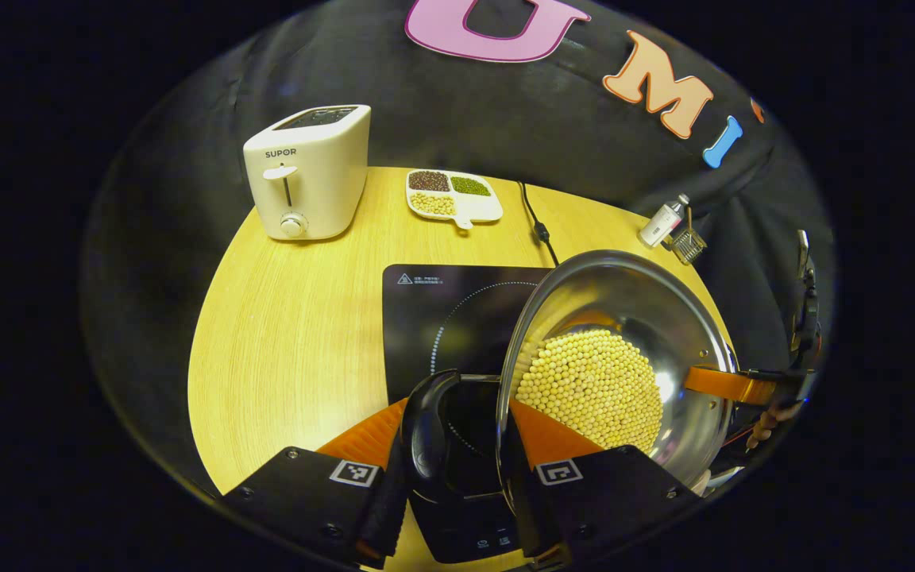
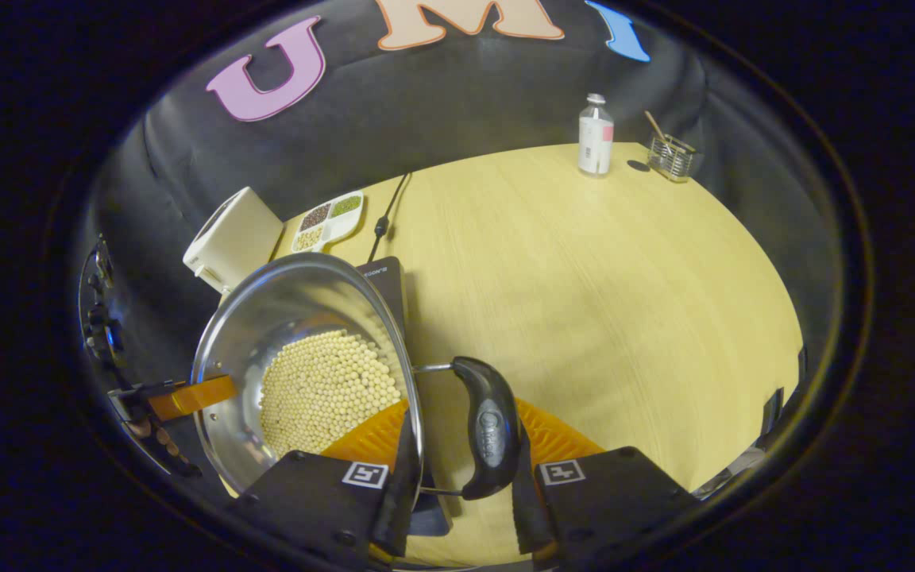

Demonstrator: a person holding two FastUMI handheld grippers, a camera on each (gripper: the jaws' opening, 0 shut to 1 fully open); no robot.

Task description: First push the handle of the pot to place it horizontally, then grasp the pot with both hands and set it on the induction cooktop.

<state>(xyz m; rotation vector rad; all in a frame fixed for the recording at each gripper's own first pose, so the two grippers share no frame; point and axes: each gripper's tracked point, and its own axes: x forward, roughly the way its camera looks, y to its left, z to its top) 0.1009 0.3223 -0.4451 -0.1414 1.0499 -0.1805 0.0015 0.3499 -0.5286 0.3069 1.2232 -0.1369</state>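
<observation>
Black pot handles sit nearest each lens: the left gripper (image 1: 453,477) has its 2 fingers clamped on 1 side handle (image 1: 426,433), and the right gripper (image 2: 461,485) is clamped on the opposite handle (image 2: 489,429). Between them the steel pot (image 1: 664,318), holding a bed of pale beans (image 1: 592,389), appears lifted and tilted over the black induction cooktop (image 1: 434,310), though contact with the glass cannot be judged. Behind, on the round wooden table (image 1: 299,318), stand a white toaster (image 1: 306,171) and a divided dish of grains (image 1: 453,195); a bottle (image 2: 595,135) and a wire holder (image 2: 672,157) sit at the far edge.
</observation>
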